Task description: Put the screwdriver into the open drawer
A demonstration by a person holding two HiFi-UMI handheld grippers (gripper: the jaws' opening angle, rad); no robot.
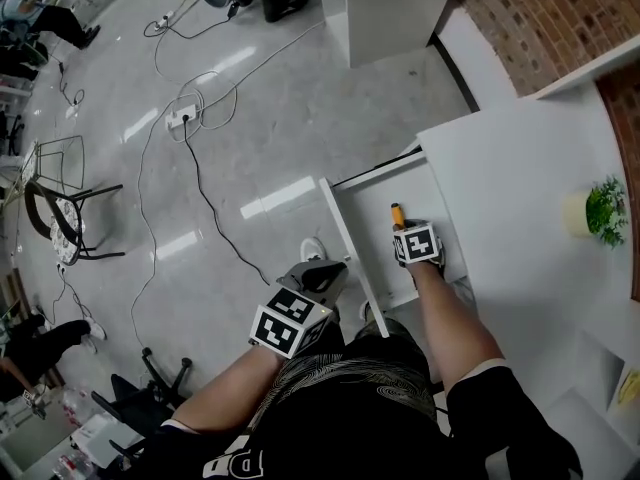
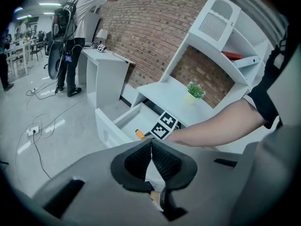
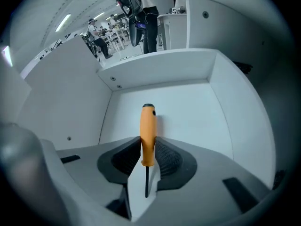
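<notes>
An orange-handled screwdriver [image 3: 147, 133] with a black cap sits between the pads of my right gripper [image 3: 147, 149], which is shut on its handle. The handle points into the white open drawer [image 3: 188, 114], and the dark shaft runs back between the jaws. In the head view the right gripper [image 1: 412, 240] is down inside the drawer [image 1: 375, 238], the screwdriver's orange handle [image 1: 397, 215] sticking out ahead of it. My left gripper [image 1: 318, 273] hangs just outside the drawer's front panel; its pads [image 2: 162, 159] meet with nothing between them, so it is shut. The left gripper view also shows the screwdriver [image 2: 139, 134].
The drawer belongs to a white desk [image 1: 520, 178] with a small potted plant [image 1: 604, 211] on top. Cables and a power strip [image 1: 182, 118] lie on the glossy floor. A black chair [image 1: 60, 218] stands at the left. People stand in the background.
</notes>
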